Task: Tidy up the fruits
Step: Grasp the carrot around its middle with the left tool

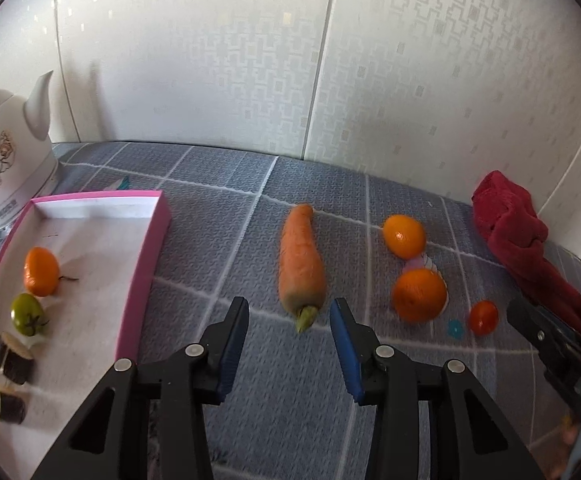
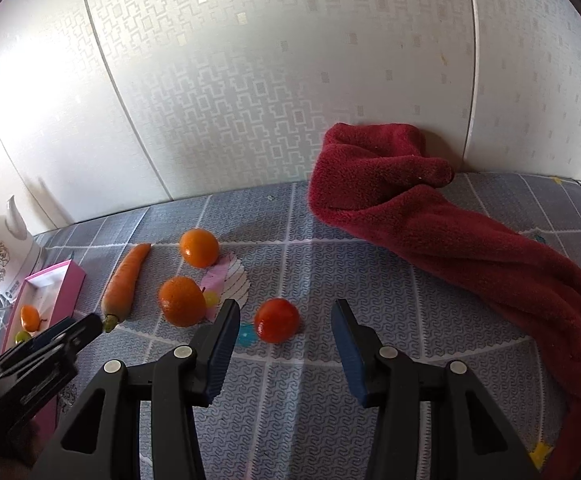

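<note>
While both tools hang above the mat with nothing between their pads, the risks lie in what each one closes on. The left gripper (image 1: pixel 289 314) has its jaws spread wide, lined up with the stem end of the carrot (image 1: pixel 301 264), which lies on the grey mat (image 1: pixel 218 208) to the right of the pink tray (image 1: pixel 152 240). A pinch that near the narrow green stub could let the long root swing or slip out, and it may swing into the tray wall on the way over.

The right gripper (image 2: pixel 284 326) is likewise spread apart, and the red tomato (image 2: pixel 277 320) sits just ahead of its gap, further right of the tray than the carrot. Round and smooth, it would probably roll away if one pad touches first; too hard a squeeze could bruise it.

Between carrot and tomato, one orange (image 2: pixel 182 301) rests on a small patterned paper (image 2: pixel 230 280) and another orange (image 2: pixel 199 247) sits just behind; a nudge could send either rolling. Inside the tray already lie a small orange (image 1: pixel 41 271), a green tomato (image 1: pixel 27 313) and two dark cut pieces (image 1: pixel 10 376), so a careless drop could knock them.
</note>
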The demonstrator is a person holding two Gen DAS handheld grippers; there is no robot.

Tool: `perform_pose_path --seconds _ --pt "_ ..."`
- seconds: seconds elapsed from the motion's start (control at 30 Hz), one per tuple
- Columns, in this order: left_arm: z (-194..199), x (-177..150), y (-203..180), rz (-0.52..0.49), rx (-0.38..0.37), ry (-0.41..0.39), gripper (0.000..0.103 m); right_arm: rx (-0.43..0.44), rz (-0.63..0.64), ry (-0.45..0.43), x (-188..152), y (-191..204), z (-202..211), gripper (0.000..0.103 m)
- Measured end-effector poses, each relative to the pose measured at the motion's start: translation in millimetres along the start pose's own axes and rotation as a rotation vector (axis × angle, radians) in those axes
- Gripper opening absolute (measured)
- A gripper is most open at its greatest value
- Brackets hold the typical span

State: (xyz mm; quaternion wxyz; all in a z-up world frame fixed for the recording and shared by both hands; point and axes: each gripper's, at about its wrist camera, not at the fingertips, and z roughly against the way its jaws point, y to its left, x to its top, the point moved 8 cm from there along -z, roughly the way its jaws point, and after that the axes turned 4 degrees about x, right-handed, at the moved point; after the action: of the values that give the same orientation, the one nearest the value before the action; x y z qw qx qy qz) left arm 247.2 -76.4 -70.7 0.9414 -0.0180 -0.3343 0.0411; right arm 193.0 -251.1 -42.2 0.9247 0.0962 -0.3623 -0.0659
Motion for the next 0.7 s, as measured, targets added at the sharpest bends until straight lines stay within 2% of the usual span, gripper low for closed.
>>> perform_pose_path --seconds 0.23,0.57,0.6,0.7 --pt "-21 7 -4 -0.006 0.007 0.018 0.043 0.0 -0.004 0.003 0 -1 -3 0.048" --pt "-38 9 -3 0.005 -0.021 0.042 0.043 -0.01 0.011 0.017 -1 0 -6 0.048" --pt "-39 9 -4 0.0 -0.024 0.043 0.042 -0.014 0.013 0.019 -2 0 -7 0.048" --pt "-40 7 -9 -0.026 -0.044 0.042 0.03 -0.009 0.017 0.029 -3 0 -10 0.048"
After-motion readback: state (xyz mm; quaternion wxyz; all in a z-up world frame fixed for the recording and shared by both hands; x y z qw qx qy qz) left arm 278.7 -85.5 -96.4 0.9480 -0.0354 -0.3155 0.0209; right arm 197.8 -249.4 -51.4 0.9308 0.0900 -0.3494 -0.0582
